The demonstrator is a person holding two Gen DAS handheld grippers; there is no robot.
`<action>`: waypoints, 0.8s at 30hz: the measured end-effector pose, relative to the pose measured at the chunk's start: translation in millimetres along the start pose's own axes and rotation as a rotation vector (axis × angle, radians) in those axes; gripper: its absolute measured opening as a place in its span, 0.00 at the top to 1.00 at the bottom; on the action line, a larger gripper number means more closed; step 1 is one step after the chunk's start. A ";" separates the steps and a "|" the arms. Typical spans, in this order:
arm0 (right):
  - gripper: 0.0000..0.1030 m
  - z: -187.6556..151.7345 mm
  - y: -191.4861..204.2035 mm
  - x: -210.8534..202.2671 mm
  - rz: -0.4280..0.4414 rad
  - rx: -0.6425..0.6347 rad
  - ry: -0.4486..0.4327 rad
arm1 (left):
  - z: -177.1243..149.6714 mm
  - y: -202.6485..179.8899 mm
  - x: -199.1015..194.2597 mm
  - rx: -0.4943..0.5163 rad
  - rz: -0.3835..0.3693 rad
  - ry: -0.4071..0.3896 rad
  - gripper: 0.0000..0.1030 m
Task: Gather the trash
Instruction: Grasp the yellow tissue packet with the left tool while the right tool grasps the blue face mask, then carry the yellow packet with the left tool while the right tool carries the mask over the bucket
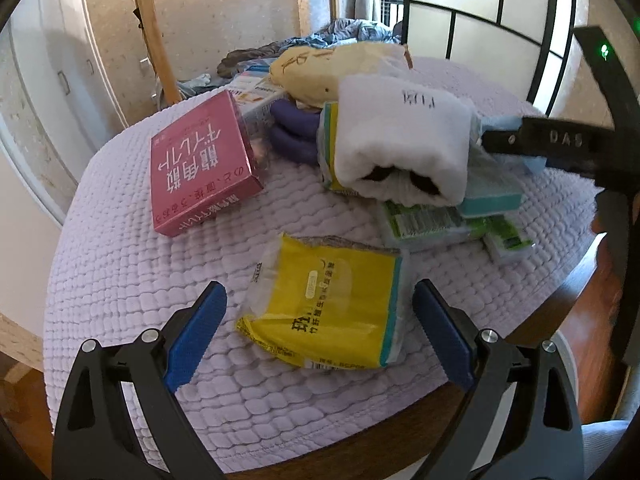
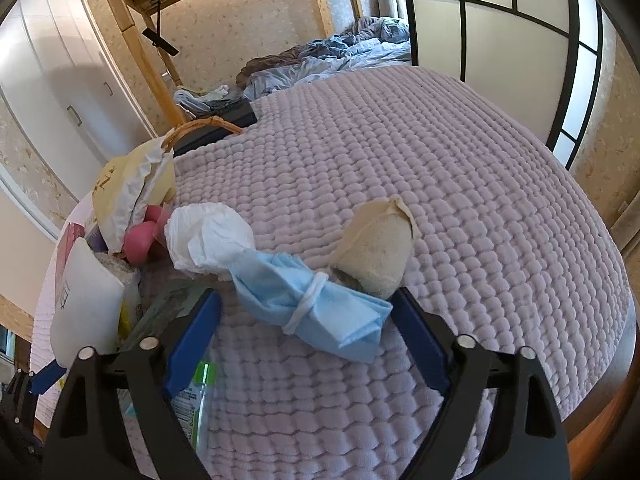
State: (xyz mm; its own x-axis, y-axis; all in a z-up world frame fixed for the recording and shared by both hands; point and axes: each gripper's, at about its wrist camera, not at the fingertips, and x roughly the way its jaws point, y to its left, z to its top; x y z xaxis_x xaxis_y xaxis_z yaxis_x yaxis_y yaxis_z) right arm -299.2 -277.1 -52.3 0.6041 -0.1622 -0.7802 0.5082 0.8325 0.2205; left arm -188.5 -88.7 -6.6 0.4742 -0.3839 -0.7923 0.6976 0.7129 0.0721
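In the left wrist view my left gripper [image 1: 320, 320] is open, its blue pads on either side of a yellow tissue packet [image 1: 324, 304] lying on the lilac quilted cover [image 1: 120, 280]. In the right wrist view my right gripper [image 2: 308, 332] is open, with a rolled light-blue face mask [image 2: 320, 312] tied by its white loop lying between the pads. A crumpled white tissue [image 2: 208, 236] touches the mask's far end. A beige cloth lump [image 2: 376, 252] lies just beyond. The right gripper's arm [image 1: 560, 144] shows at the right of the left wrist view.
A pink box [image 1: 200, 164], a white rolled towel [image 1: 404, 144], green-labelled packets [image 1: 432, 224], purple items [image 1: 292, 132] and a cream bag [image 1: 340, 68] crowd the cover. A white towel [image 2: 84, 300], pink object [image 2: 140, 240] and plastic bottle [image 2: 192, 400] lie left of the right gripper. Wooden table edge [image 2: 616, 392] right.
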 end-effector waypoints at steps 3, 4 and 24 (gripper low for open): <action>0.32 2.2 -5.2 -2.2 0.002 -0.005 -0.001 | -2.4 2.8 -0.4 -0.020 -0.017 -0.003 0.11; 0.34 2.0 -7.0 -3.3 0.005 -0.007 0.000 | -3.3 2.6 -1.0 -0.027 -0.023 -0.005 0.14; 0.41 -17.1 -20.4 -40.5 0.096 -0.055 0.033 | -8.2 9.7 -16.1 -0.115 -0.032 -0.010 0.21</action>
State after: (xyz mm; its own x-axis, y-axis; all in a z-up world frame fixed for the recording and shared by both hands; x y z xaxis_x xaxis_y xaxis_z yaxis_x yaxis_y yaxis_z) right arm -344.5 -278.5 -35.2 0.6276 -0.0638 -0.7759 0.4142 0.8712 0.2635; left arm -193.8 -70.8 1.9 0.4588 -0.4127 -0.7868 0.6460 0.7630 -0.0235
